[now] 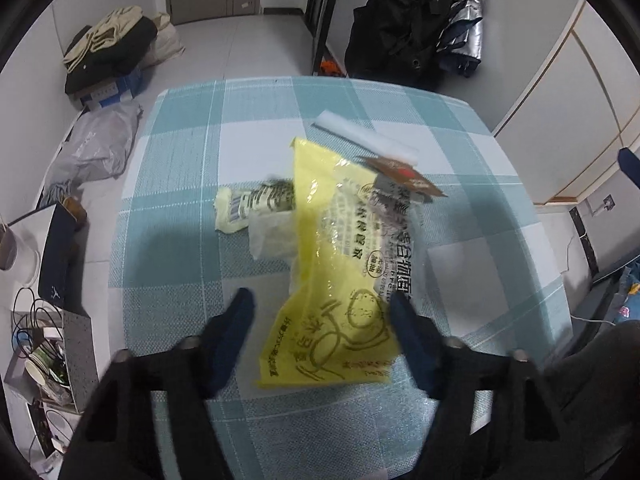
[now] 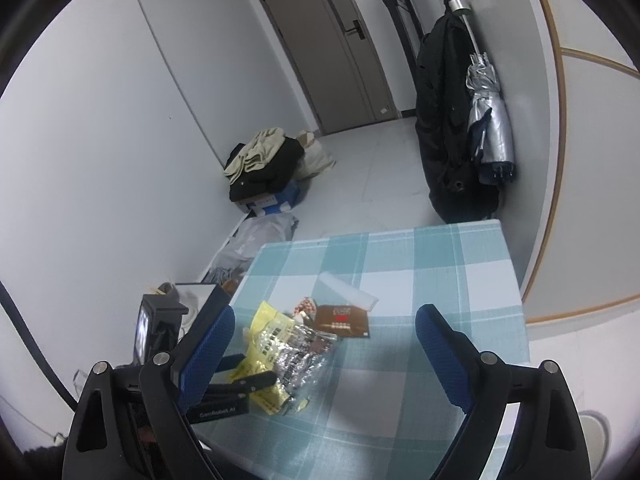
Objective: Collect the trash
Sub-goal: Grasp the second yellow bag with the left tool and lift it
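A yellow and clear plastic snack bag (image 1: 340, 264) lies on the blue checked tablecloth (image 1: 180, 152). My left gripper (image 1: 322, 310) is open, its fingers on either side of the bag's near end. Behind the bag lie a pale crumpled wrapper (image 1: 252, 208), a brown packet (image 1: 404, 174) and a white foam strip (image 1: 368, 140). My right gripper (image 2: 324, 344) is open and empty above the table. In the right wrist view, the yellow bag (image 2: 276, 344), brown packet (image 2: 342, 320) and foam strip (image 2: 348, 292) lie ahead, with the left gripper (image 2: 244, 376) at the bag.
Left of the table, on the floor, are a grey plastic bag (image 1: 96, 144), a clothes pile on boxes (image 1: 108, 52) and a box with cups and cables (image 1: 44, 360). A black coat (image 2: 448, 128) and a silver umbrella (image 2: 488, 112) hang at the far wall.
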`<move>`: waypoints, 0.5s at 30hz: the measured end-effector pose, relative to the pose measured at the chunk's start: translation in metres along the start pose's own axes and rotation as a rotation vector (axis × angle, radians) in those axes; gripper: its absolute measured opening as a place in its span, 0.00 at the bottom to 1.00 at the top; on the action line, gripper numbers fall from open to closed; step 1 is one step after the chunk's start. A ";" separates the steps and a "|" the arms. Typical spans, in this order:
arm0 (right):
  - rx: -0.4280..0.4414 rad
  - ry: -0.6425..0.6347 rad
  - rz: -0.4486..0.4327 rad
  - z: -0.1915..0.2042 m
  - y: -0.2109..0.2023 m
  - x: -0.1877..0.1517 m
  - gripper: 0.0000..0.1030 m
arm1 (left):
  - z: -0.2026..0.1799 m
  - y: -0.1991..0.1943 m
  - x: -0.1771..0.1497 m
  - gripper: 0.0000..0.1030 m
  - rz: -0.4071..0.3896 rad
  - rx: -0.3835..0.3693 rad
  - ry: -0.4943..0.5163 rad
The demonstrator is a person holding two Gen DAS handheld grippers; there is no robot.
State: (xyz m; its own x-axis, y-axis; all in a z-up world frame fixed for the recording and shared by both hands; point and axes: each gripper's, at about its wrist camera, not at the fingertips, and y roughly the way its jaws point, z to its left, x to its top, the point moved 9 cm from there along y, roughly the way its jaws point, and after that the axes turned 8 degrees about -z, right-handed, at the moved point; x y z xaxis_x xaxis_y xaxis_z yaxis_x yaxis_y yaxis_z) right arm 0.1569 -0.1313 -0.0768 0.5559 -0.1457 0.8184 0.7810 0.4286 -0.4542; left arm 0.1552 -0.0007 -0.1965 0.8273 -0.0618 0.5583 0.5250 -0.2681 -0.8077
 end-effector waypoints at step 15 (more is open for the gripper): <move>-0.025 -0.001 -0.018 -0.004 -0.014 0.000 0.90 | -0.007 -0.013 0.007 0.09 -0.041 -0.072 -0.037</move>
State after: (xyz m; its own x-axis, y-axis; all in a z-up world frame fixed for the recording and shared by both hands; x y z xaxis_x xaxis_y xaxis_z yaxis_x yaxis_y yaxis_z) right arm 0.1471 -0.1410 -0.0714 0.5413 -0.1527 0.8268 0.7978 0.4037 -0.4478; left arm 0.1529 -0.0043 -0.1809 0.8130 -0.0138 0.5822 0.5441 -0.3381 -0.7679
